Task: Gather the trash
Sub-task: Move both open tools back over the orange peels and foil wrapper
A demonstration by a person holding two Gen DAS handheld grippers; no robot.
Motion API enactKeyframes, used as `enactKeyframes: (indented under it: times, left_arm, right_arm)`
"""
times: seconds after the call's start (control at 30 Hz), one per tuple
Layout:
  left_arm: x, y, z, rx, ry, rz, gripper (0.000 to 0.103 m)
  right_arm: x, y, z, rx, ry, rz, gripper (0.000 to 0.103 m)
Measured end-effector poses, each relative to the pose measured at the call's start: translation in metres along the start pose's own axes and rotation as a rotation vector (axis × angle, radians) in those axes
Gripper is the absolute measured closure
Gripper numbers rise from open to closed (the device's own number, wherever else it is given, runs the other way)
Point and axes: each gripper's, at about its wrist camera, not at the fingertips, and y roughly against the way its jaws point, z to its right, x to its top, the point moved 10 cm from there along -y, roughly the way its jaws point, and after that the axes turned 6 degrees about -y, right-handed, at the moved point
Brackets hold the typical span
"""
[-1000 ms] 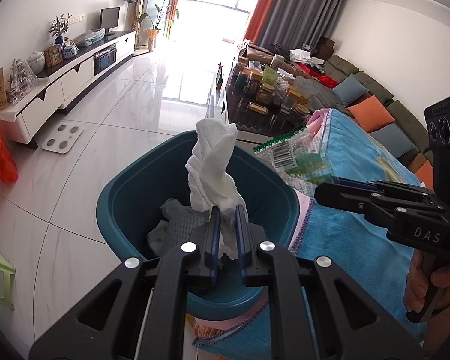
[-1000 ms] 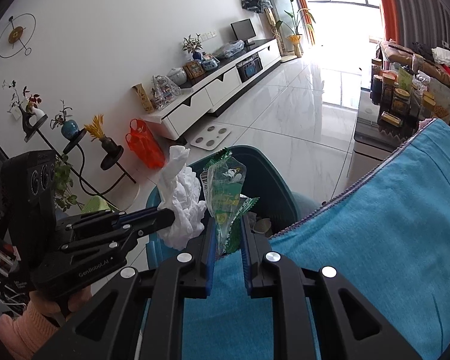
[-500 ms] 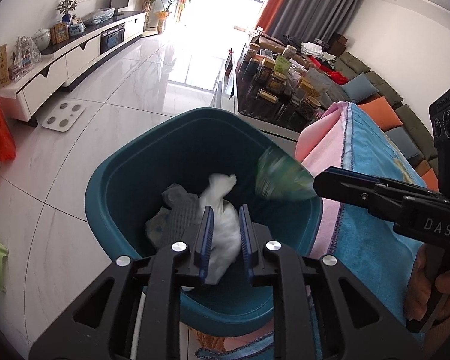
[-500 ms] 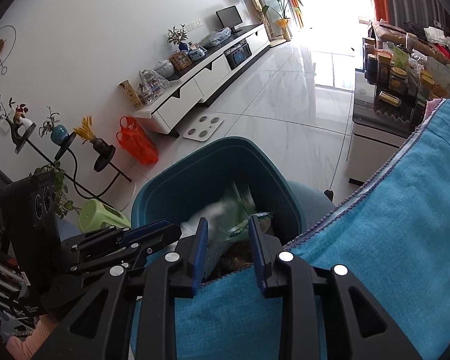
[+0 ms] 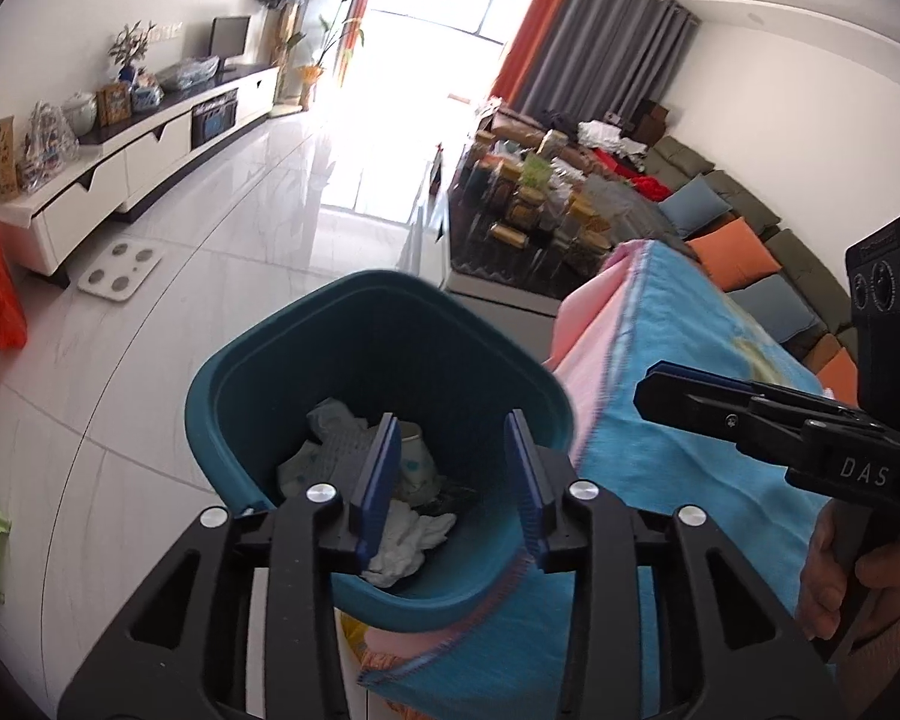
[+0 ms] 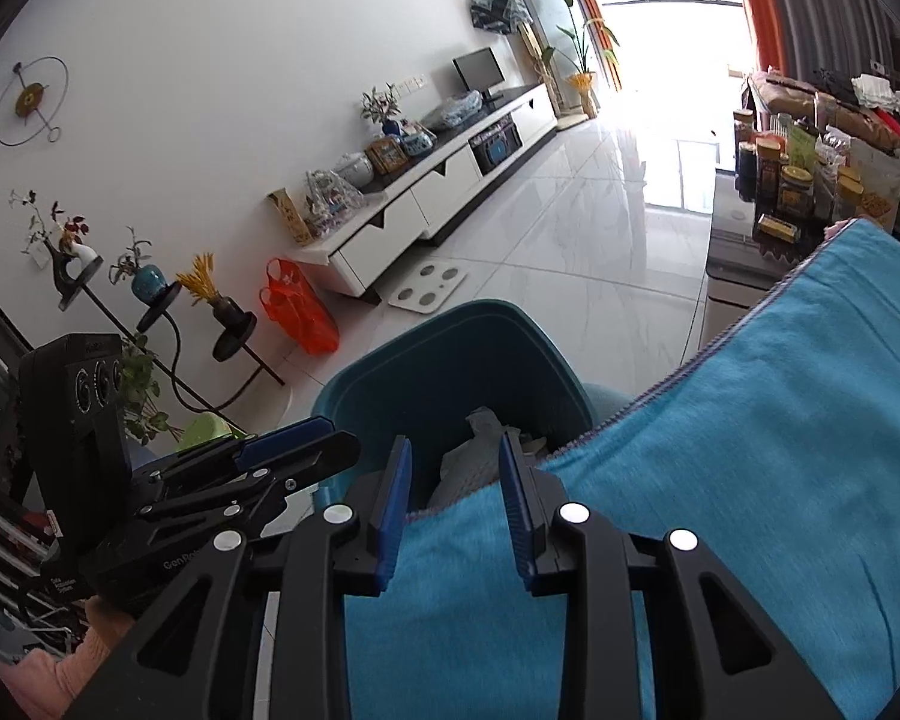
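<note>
Left hand-held gripper [image 5: 453, 468] is hanging over the teal bin [image 5: 258, 360], pitched down into it, jaws spread with nothing between the pads; they have just been opening. The white tissue wad [image 5: 411, 540] is lying in the bin bottom, at 6 o'clock of the pile, beside grey crumpled paper [image 5: 336, 438] and a paper cup [image 5: 417, 462].

Right hand-held gripper [image 6: 453, 501] is also tilting down, sitting over the edge of the blue cloth [image 6: 750, 450] covering the counter, fingertips reaching the bin rim [image 6: 426, 330]. Jaws are parted and empty, having just been opening. The green wrapper cannot be made out in the bin from here.

In the left wrist view the right hand [image 5: 846, 576] is wrapping its handle at 4 o'clock. In the right wrist view a pink sleeve [image 6: 60, 666] is showing at 8 o'clock under the other unit.
</note>
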Motion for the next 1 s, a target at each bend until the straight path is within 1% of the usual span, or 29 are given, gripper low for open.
enactKeyframes:
  times: [0.07, 0.13, 0.3, 0.5, 0.77, 0.93, 1.0]
  left_arm:
    - [0.0, 0.01, 0.017, -0.031, -0.031, 0.021, 0.062]
    - [-0.001, 0.017, 0.041, -0.081, -0.07, 0.033, 0.062]
    - [-0.011, 0.024, 0.107, -0.193, -0.184, 0.03, 0.062]
    - [-0.037, 0.025, 0.196, -0.34, -0.32, -0.012, 0.062]
    - [-0.083, 0.021, 0.303, -0.502, -0.479, -0.087, 0.062]
    - [-0.108, 0.014, 0.358, -0.592, -0.569, -0.151, 0.062]
    - [-0.119, 0.011, 0.374, -0.611, -0.592, -0.175, 0.062]
  right_arm:
    - [-0.004, 0.019, 0.001, -0.004, 0.016, 0.031, 0.069]
    - [-0.011, 0.041, 0.005, -0.017, 0.034, 0.061, 0.067]
    - [-0.033, 0.099, 0.031, -0.065, 0.013, 0.128, 0.066]
    - [-0.066, 0.16, 0.076, -0.158, -0.067, 0.196, 0.066]
    - [-0.116, 0.229, 0.142, -0.291, -0.192, 0.261, 0.066]
    - [-0.141, 0.266, 0.18, -0.367, -0.274, 0.303, 0.066]
    - [-0.156, 0.282, 0.194, -0.401, -0.304, 0.318, 0.066]
